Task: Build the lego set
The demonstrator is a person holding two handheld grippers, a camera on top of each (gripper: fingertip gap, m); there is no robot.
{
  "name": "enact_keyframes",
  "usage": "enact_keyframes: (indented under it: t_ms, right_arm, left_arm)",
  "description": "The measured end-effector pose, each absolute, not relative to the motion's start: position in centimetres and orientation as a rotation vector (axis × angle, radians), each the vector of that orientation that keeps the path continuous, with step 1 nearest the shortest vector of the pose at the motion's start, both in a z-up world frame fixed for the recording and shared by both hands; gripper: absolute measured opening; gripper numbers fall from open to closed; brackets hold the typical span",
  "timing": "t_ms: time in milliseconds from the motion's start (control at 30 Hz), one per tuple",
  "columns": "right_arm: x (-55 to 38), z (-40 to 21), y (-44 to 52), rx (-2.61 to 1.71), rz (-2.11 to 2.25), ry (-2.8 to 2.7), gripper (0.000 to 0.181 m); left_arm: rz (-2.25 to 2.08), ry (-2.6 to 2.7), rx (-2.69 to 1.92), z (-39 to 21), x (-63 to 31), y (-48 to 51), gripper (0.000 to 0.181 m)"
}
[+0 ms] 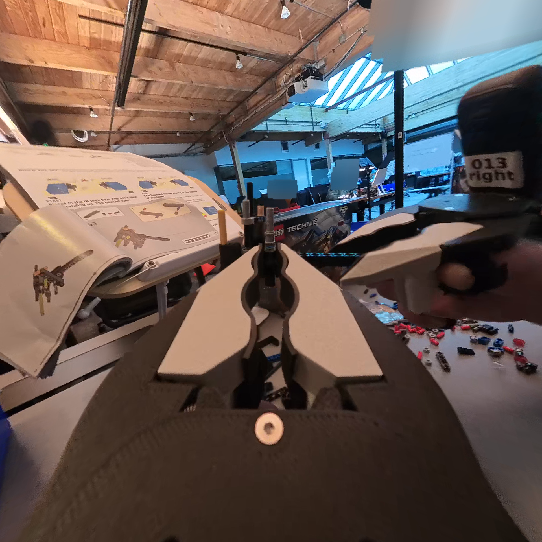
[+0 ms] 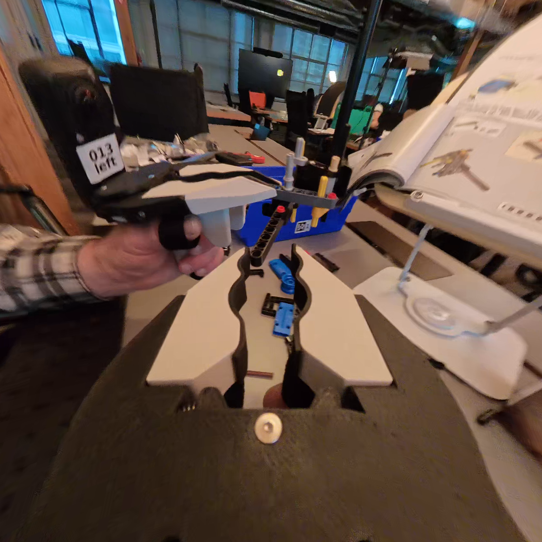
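Left gripper (image 2: 274, 190) clamped on the part-built grey-and-black beam assembly with upright grey and yellow pegs (image 2: 311, 187), held mid-air at 12 o'clock in the right wrist view. Right gripper (image 2: 269, 258) parted, empty; only this view shows blue plates (image 2: 283, 319) on the table between its fingers. Left view alone shows scattered red and blue small pieces (image 1: 498, 343) at 3 o'clock.

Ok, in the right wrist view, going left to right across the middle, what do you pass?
Plaid sleeve → hand → left gripper → lego assembly → open booklet.
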State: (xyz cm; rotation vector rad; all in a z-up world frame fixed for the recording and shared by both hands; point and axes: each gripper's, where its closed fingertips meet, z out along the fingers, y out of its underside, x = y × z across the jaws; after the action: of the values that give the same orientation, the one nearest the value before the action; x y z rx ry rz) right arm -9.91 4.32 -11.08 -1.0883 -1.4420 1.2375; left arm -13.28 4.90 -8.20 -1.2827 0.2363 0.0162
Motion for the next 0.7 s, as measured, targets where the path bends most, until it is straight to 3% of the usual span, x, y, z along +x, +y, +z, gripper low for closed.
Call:
enact_keyframes:
  t_ms: [367, 700]
  right_arm:
    - [-9.4, -10.5, 3.3, -1.190, 1.794, -1.373, 0.012]
    - [-9.9, -11.5, 5.5, -1.181, 1.431, -1.392, 0.006]
  left_arm:
    - [0.213, 0.375, -1.221, -7.6, -11.2, 4.4, 0.005]
    - [0.165, 0.376, -1.280, -8.9, -11.4, 5.0, 0.006]
